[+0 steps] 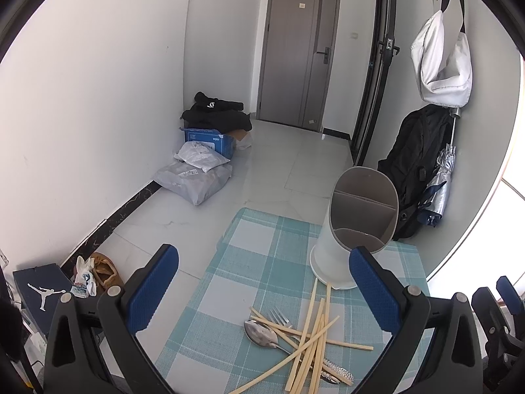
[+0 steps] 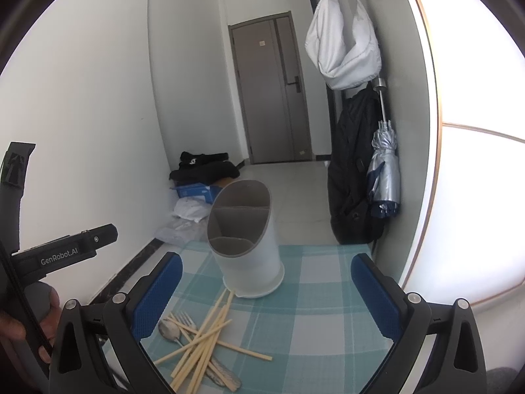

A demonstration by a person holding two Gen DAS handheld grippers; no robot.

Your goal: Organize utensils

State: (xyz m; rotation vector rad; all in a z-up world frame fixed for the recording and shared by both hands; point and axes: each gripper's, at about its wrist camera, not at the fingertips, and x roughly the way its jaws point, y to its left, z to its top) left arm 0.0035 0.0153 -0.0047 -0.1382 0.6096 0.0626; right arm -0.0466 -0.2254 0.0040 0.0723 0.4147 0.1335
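Observation:
A white utensil holder (image 1: 356,226) (image 2: 244,239) with a divided grey inside stands upright on the teal checked tablecloth (image 1: 262,262) (image 2: 315,295). In front of it lies a loose pile of wooden chopsticks (image 1: 315,338) (image 2: 203,341), crossed over a metal spoon (image 1: 261,333) (image 2: 169,330) and a fork (image 1: 279,317) (image 2: 185,318). My left gripper (image 1: 262,292) hovers open above the pile's left side, nothing between its blue pads. My right gripper (image 2: 267,292) is open too, held above the cloth to the right of the pile, in front of the holder.
The small table ends just past the holder. Beyond it lies tiled floor with parcels and a blue box (image 1: 210,138) by the left wall. A black backpack (image 2: 354,177), folded umbrella (image 2: 384,177) and white bag (image 2: 344,46) hang at right. A hand (image 2: 19,315) holds the left gripper's handle.

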